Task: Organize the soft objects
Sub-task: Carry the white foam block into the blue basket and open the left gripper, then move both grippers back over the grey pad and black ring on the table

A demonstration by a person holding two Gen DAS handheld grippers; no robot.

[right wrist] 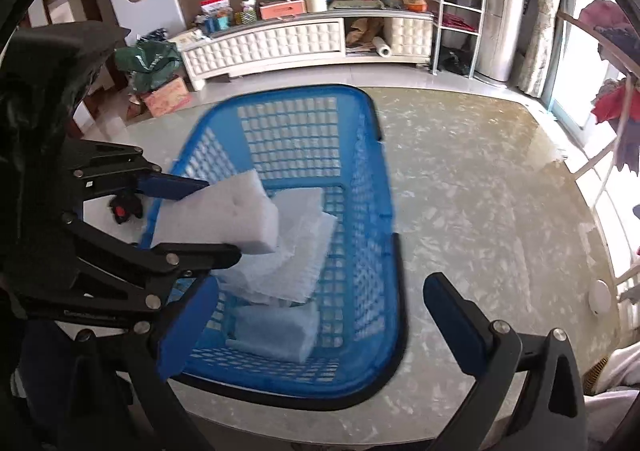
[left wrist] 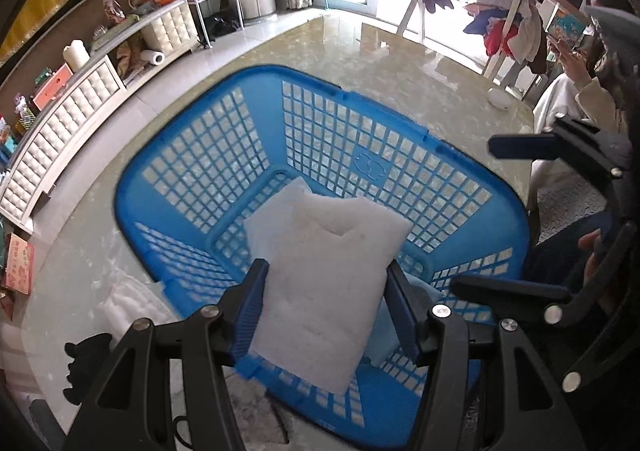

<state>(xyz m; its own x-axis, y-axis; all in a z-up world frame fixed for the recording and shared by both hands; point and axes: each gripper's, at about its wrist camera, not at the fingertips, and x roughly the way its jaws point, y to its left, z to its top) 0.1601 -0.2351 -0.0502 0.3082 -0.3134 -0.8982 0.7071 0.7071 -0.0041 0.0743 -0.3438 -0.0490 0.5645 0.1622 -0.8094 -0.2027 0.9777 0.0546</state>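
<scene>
My left gripper (left wrist: 326,291) is shut on a white foam pad (left wrist: 324,283) and holds it above a blue plastic basket (left wrist: 224,143) on a glossy table. In the right wrist view the left gripper (right wrist: 216,219) holds the same pad (right wrist: 224,219) over the basket (right wrist: 372,251). Inside the basket lie a white foam piece (right wrist: 296,259) and a pale blue foam piece (right wrist: 272,331). My right gripper (right wrist: 320,323) is open and empty at the basket's near right rim; it also shows in the left wrist view (left wrist: 476,219).
More white foam (left wrist: 128,303) and a small black object (left wrist: 86,367) lie on the table left of the basket. A white round object (right wrist: 600,295) sits near the table's right edge. A white cabinet (right wrist: 280,43), a clothes rack (left wrist: 500,11) and a seated person (left wrist: 588,91) surround the table.
</scene>
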